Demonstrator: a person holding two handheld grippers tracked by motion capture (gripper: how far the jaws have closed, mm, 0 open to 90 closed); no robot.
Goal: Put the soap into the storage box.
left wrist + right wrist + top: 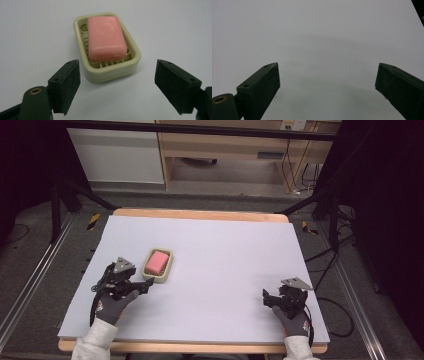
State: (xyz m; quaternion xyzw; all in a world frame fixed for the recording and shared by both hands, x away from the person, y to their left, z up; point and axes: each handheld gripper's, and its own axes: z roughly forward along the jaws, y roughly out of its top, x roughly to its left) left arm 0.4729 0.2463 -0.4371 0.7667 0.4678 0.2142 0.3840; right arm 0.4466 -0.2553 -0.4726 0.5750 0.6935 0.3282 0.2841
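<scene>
Pink rectangular soap bar (156, 261) sits in a pale green plastic soap dish (167, 274) with a slatted bottom, left of centre in the high view, on the light grey table mat (225, 255). In the left gripper view the soap bar (106, 37) lies flat in the dish (110, 73), upper centre of frame, tilted a bit off the frame axes; it covers most of the slats.

Left gripper (149, 282) is at lower left of the high view, jaw tips just beside the dish's near-left corner. Its own view, left gripper (116, 87): jaws released and spread wide, nothing between the pads, dish just beyond them, no contact.

Right gripper (266, 296) rests at lower right of the high view, well apart from the dish, pointing left. Its own view, right gripper (327, 87): jaws spread, bare mat between them.
</scene>
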